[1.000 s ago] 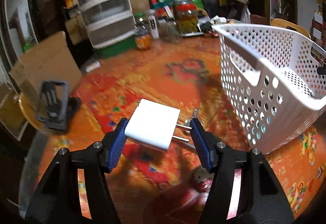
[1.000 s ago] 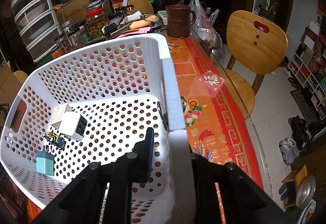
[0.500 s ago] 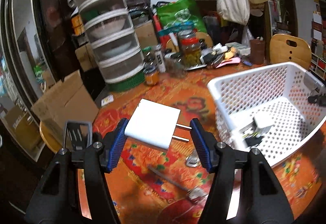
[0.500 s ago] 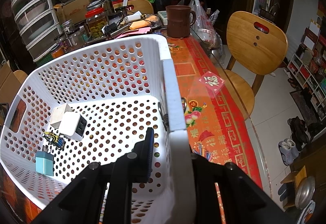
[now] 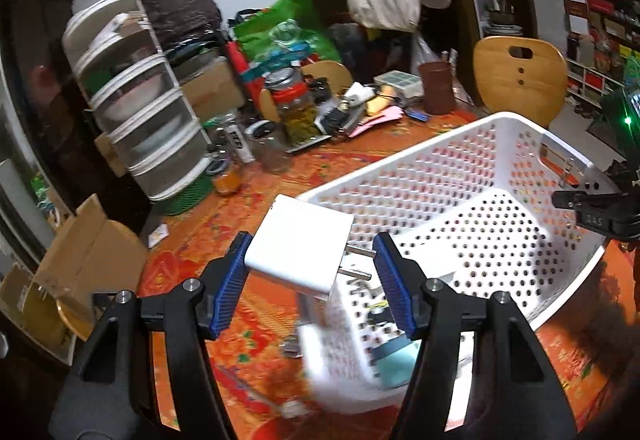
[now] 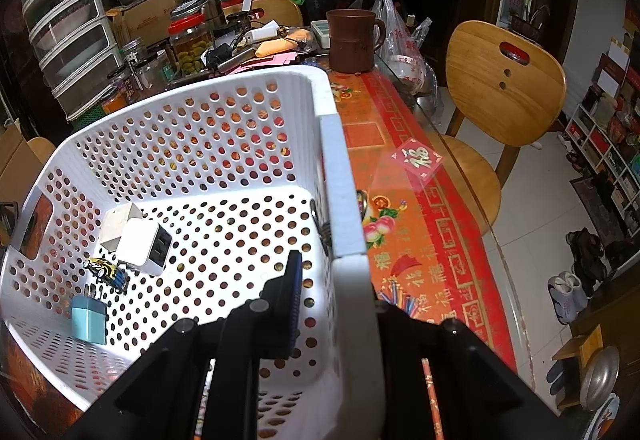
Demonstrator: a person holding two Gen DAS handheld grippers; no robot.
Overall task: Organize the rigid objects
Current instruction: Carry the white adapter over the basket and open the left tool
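While right gripper (image 6: pixel 334 304) clamps basket (image 6: pixel 340 176), left gripper (image 5: pixel 310 282) grips charger (image 5: pixel 298 244).

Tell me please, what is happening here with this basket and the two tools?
A person is sorting small items into a white perforated basket. The left tongs hold a white plug adapter above the basket's near edge, not yet released. The right tongs are clamped on the basket's side wall. Inside lie a white charger, a blue adapter and a small toy car.

Wooden chair (image 6: pixel 505 88) – pale tiled floor (image 6: pixel 532 200)
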